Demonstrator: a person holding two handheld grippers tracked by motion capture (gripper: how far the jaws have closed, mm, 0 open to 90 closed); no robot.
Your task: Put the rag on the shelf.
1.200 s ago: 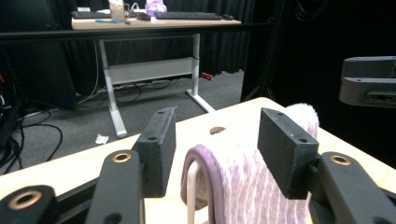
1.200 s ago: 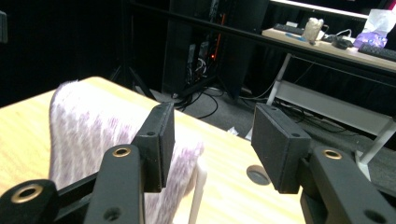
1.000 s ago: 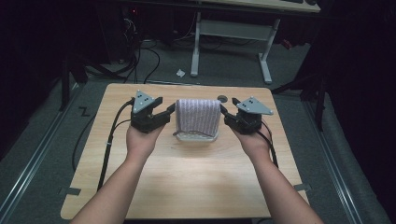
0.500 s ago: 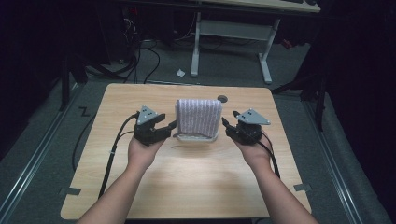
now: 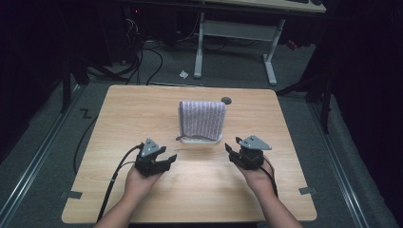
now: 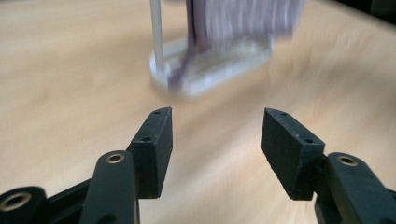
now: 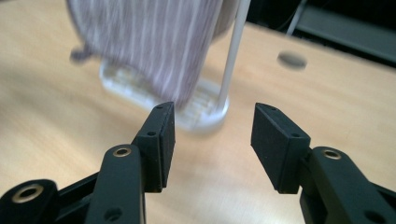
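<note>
Towel (image 5: 202, 118) hangs on a small rack (image 5: 199, 139) at desk (image 5: 123, 114) centre, toward the far side. Left gripper (image 5: 161, 159) sits near-left of the rack, right gripper (image 5: 234, 151) near-right, both apart from it. Desk hole (image 5: 226, 100) just far-right of the towel.

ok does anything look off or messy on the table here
Nothing stands out. The striped cloth hangs evenly over its small white rack, which stands upright mid-table. Both the left hand-held gripper and the right hand-held gripper are open and clear of it.

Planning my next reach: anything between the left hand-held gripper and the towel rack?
Bare tabletop between the left hand-held gripper and towel rack, per the left gripper view.
</note>
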